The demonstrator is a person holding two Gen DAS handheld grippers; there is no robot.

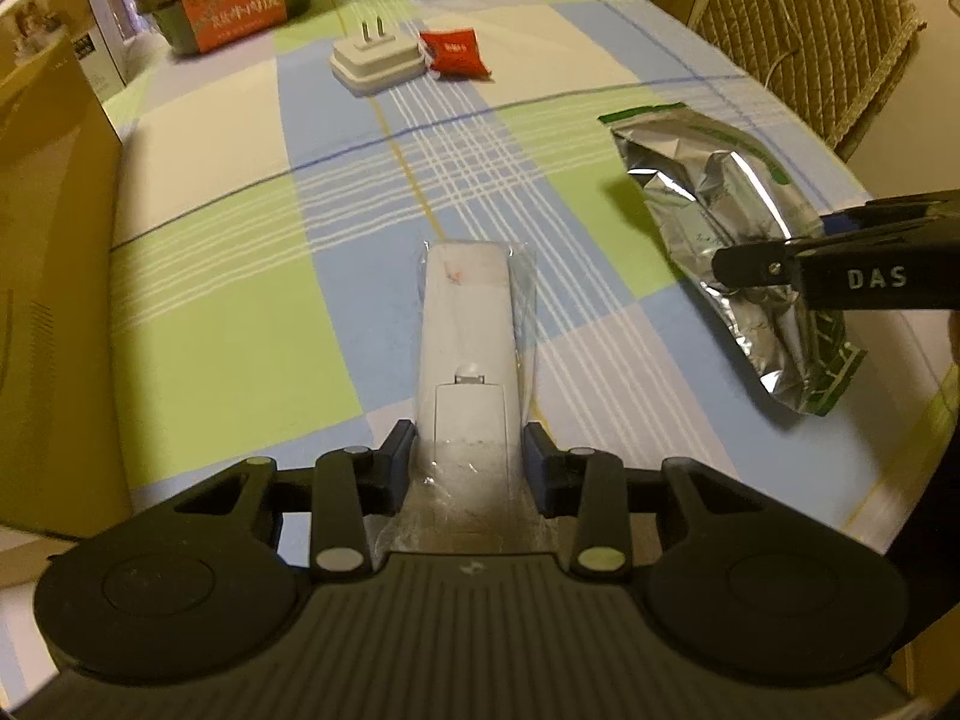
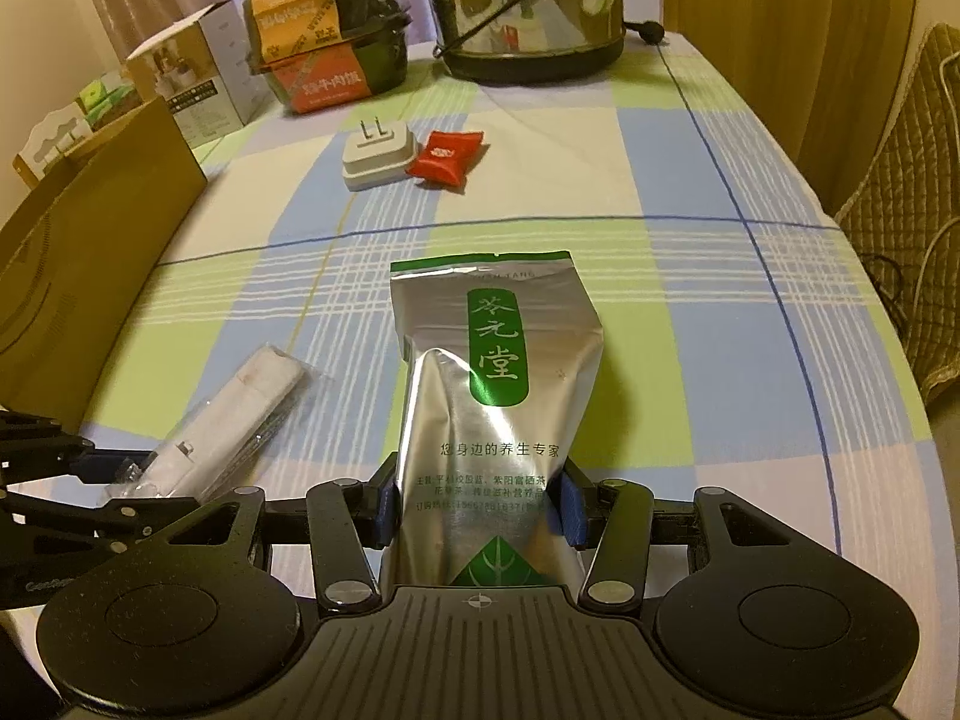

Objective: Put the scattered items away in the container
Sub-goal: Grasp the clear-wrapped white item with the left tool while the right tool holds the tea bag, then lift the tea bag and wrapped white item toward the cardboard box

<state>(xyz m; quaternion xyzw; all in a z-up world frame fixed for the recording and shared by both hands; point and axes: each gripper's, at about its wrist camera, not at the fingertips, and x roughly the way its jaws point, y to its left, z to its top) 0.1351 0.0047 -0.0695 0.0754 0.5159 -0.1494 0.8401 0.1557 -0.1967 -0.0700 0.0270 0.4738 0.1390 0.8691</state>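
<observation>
My left gripper is shut on the near end of a white remote control wrapped in clear plastic, which points away over the checked tablecloth. In the right wrist view the remote lies slanted at lower left with the left gripper on it. My right gripper is shut on a silver foil pouch with a green label, its blue pads pressing both sides. The pouch and right gripper also show at the right of the left wrist view. A brown cardboard box stands at the left.
A white plug adapter and a red packet lie side by side further back. Behind them stand an orange-and-black food box, a steel kettle and a small carton. A cushioned chair is off the right edge.
</observation>
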